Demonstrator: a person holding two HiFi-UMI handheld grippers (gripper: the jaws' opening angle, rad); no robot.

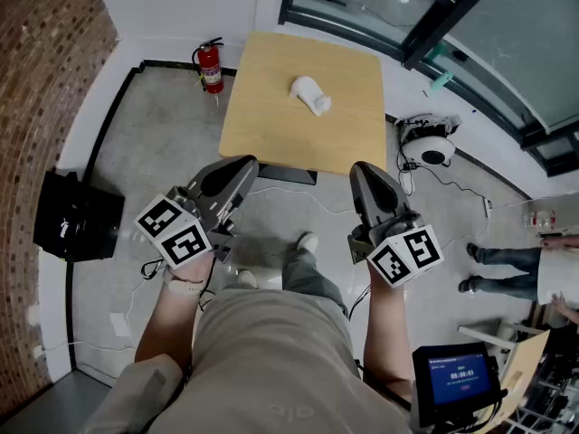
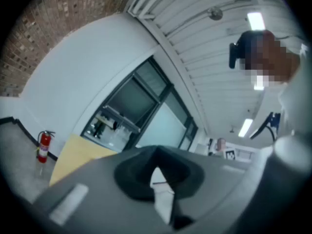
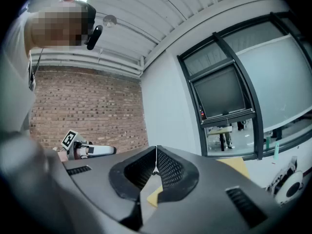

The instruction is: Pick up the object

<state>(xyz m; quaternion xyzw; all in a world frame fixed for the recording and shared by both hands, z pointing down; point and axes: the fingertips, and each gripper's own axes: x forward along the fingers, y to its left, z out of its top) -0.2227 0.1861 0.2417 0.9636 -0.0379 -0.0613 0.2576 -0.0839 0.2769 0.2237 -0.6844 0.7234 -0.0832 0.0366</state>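
Brick wall (image 1: 45, 61) on the left, white wall (image 1: 172, 7) at the back, grey concrete floor (image 1: 154, 134). Square light-wood table (image 1: 271, 107) near the corner, red fire extinguisher (image 1: 210, 65) beside it (at the white wall's base). Dark-framed glass windows (image 1: 507, 34) on the right; ceiling strip light (image 2: 256, 21) lit.

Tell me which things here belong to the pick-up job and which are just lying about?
For the job: white object, wooden table, left gripper, right gripper.
Just lying about: fire extinguisher, black box, white round device.
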